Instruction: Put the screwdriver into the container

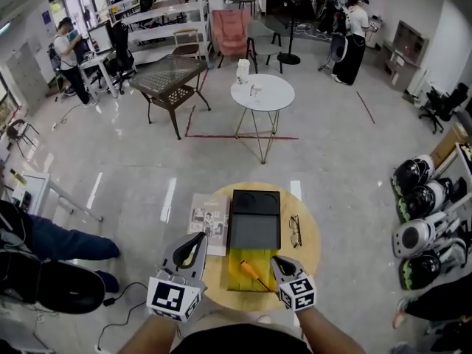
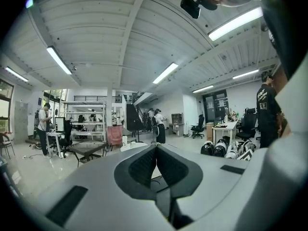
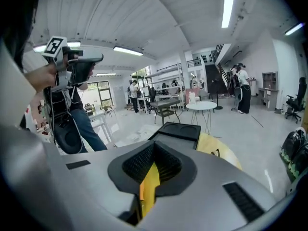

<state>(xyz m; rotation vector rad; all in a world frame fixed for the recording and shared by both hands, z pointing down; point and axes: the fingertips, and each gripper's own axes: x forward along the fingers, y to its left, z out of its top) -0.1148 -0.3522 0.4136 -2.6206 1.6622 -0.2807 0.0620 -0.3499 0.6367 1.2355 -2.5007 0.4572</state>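
**Head view: screwdriver handling and the way to the container**

**1. Location.** The screwdriver (image 1: 251, 270) lies on a yellow panel (image 1: 237, 280) at the near edge of the round bench (image 1: 313, 243). It is just short of the black container (image 1: 254, 231). The orange handle points toward the container. The thin dark shaft runs back toward the right tool (image 1: 279, 264).

**2. Handling (judged).**
- The screwdriver looks light, rigid and not fragile.
- The handle looks smooth and round, so it is likely to roll, or to pivot if pinched off-centre.
- Take hold across the middle of the handle.
- Held by the thin shaft, the heavier handle end would probably swing or slip.

**3. Tool state.**
- Right tool: in the right gripper view the jaws are pressed together (image 3: 154, 148). Yellow and a strip of orange show in the gap behind the tips. Whether the shaft is caught there cannot be told.
- Left tool (image 1: 198, 238): in the left gripper view the jaws are pressed together on nothing. It is held over the left side of the bench.

**4. Surroundings.**
- A pair of glasses (image 1: 295, 230) lies just beside the container on its right.
- A booklet (image 1: 209, 226) lies just beside it on the left.
- Neither lies between the panel and the container.
- The large compartment is open and empty, with two round recesses at its far end.
- The container's near wall is the only thing to lift over.
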